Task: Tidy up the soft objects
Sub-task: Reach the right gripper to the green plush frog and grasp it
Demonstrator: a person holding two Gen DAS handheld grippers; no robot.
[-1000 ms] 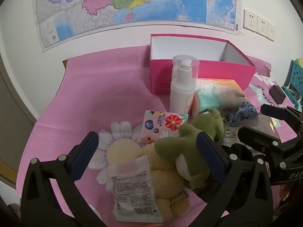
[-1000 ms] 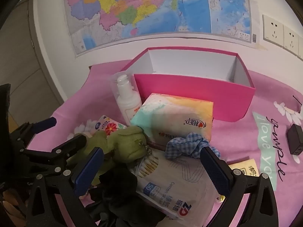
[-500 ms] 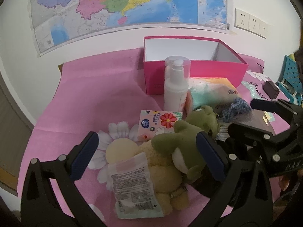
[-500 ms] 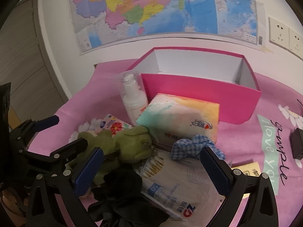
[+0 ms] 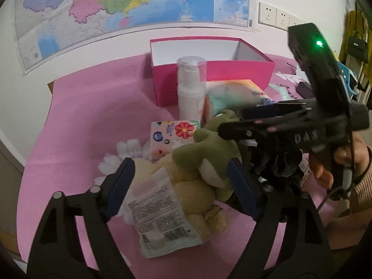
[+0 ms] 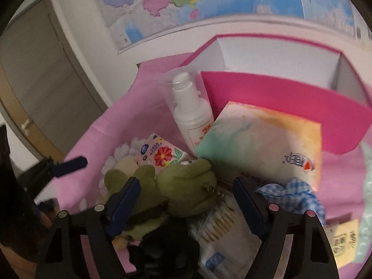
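The green plush frog [image 6: 186, 186] lies in the middle of the heap on the pink cloth [image 5: 93, 116], its head toward the tissue pack [image 6: 262, 144] and its body draped over the cream plush toy [image 5: 193, 193]. I judge it the soft thing to take first, since it sits on top and nothing pins it. The pink box [image 5: 209, 69] stands open and empty behind the pump bottle [image 5: 191, 86], so that is where I expect the soft things to go.

My right gripper [image 6: 186, 202] straddles the frog's head — its jaws are closing, the frog between them, the blue pads not yet pressing on the plush as far as I can see. My left gripper [image 5: 180, 183] brackets the cream toy and the frog's lower body; its jaws are closing too, with the plush and a sealed wipes packet [image 5: 162, 211] between them, and again I see no squeeze.

Both tools tilt downward into the pile from my side of the table. In the left view the right tool crosses just above the frog, my hand [image 5: 330, 162] wrapped on its handle. A small floral tissue packet [image 6: 160, 153], a checked scrunchie [image 6: 295, 195] and a bag of cotton swabs [image 6: 216, 220] crowd close by, so I must close on plush alone.
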